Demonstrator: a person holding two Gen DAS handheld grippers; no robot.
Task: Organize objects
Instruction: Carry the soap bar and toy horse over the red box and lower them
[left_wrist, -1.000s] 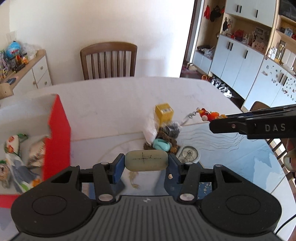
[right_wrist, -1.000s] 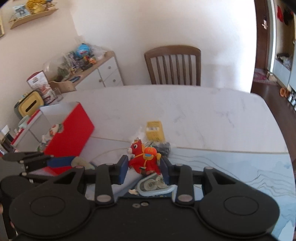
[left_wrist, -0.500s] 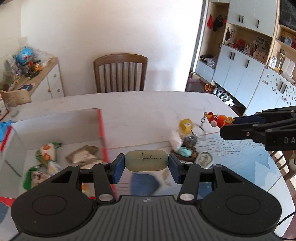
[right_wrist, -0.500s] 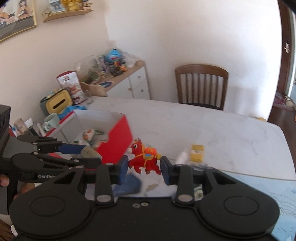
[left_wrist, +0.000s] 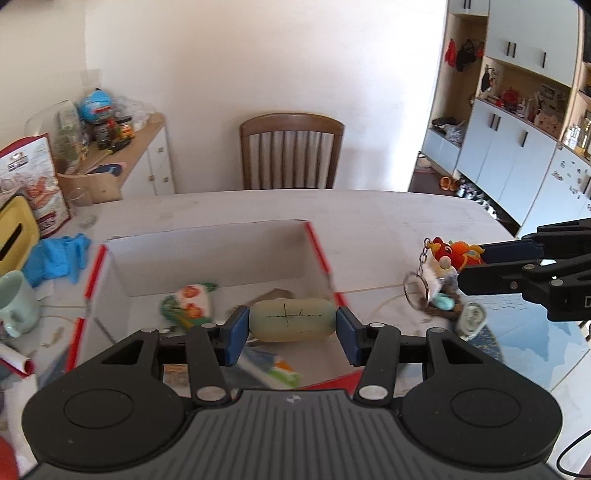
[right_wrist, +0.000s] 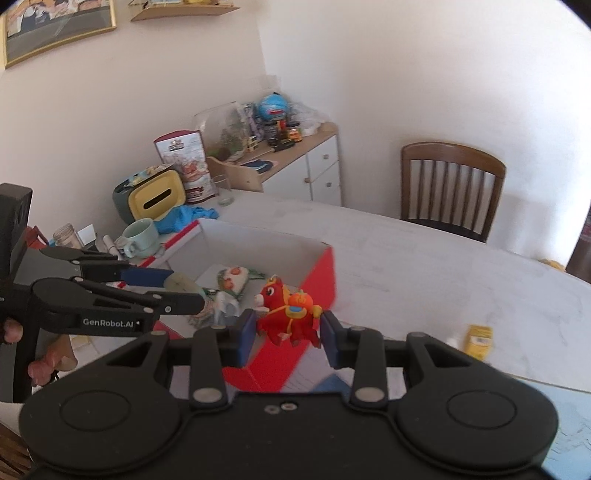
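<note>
My left gripper (left_wrist: 292, 325) is shut on a pale green oval case (left_wrist: 292, 319) with pen marks and holds it above the open red-and-white box (left_wrist: 207, 254). The box holds a floral pouch (left_wrist: 188, 304) and other packets. My right gripper (right_wrist: 288, 332) is shut on a red plush horse keychain (right_wrist: 286, 317) and holds it just above the box's red near wall (right_wrist: 317, 273). The left gripper also shows in the right wrist view (right_wrist: 181, 291), over the box. The horse shows in the left wrist view (left_wrist: 452, 253), right of the box.
A small pile with a teal item (left_wrist: 443, 302), a round tin (left_wrist: 469, 317) and a yellow box (right_wrist: 478, 338) lies on the white table (left_wrist: 369, 214). A mint mug (left_wrist: 14, 302), blue cloth (left_wrist: 55, 254) and wooden chair (left_wrist: 291, 151) are around.
Both grippers rose and swung left from the pile toward the box, each still holding its item. The left one now hangs over the box interior; the right one reached the box's wall.
</note>
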